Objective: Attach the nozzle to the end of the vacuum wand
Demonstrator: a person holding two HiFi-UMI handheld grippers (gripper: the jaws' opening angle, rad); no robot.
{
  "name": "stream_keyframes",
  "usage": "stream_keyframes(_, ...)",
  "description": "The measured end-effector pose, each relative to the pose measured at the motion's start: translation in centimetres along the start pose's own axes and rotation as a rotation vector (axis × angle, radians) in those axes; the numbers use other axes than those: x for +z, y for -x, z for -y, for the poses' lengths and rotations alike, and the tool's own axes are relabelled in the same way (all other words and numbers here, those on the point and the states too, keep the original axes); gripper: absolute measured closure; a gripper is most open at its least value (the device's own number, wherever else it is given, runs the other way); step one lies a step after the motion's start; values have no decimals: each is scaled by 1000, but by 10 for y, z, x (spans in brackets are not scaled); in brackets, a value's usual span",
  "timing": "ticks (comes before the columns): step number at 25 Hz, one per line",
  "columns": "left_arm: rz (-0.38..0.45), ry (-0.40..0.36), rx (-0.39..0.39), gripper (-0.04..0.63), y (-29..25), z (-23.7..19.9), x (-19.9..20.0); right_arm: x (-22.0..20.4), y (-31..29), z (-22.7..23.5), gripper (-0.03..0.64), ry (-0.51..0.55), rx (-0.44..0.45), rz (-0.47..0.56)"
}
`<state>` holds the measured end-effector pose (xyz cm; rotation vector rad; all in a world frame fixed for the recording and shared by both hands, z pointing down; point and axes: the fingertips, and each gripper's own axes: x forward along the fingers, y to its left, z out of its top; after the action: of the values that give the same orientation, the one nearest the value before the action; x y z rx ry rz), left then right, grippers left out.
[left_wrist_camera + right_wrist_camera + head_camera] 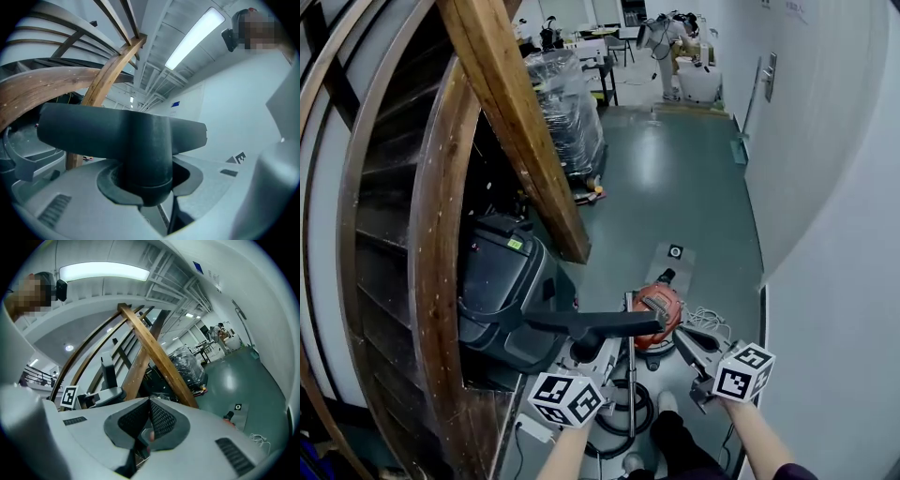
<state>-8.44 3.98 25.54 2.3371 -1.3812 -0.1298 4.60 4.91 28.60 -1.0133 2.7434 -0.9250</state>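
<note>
Tongs first: the left tongs [145, 187] stand partly open and clamp the round neck of the black T-shaped nozzle [140, 136], one dark pad on each side of it. The nozzle's long bar lies crosswise just past the jaw tips. The right tongs [149, 420] are closed, their ribbed pads meeting edge to edge with nothing gripped between them.

From the head view, the nozzle is held out low in front of the person, and one end of its bar reaches over the red vacuum body [659, 309] on the grey-green floor [675, 178]. The metal wand [631, 384] stands near upright between the two tongs. The bar crosses in front of its upper part; whether the two touch cannot be told. A black hose [614, 427] curls round the wand's foot, and a white cable [709, 323] lies beside the vacuum body, near the tip of the right tongs.

A dark machine [502, 281] sits close on the left, under the bar's other end. A wooden beam [520, 131] slants down to the floor just beyond it. A white wall [834, 234] hems in the right side
</note>
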Motion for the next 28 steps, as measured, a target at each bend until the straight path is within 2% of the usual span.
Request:
stream_keyframes(8,-5,11,73,446,-51,-29,-6,4,-42,59,598,-38,27,-62)
stream_keyframes(15,-6,-14,117,446,-87,-58,-22,-14,-75,102,598,-65,51,-110)
stream_keyframes(28,-31,-16,140,446,-105,-92,-54,-50,-101,134,598,-68,17,-143)
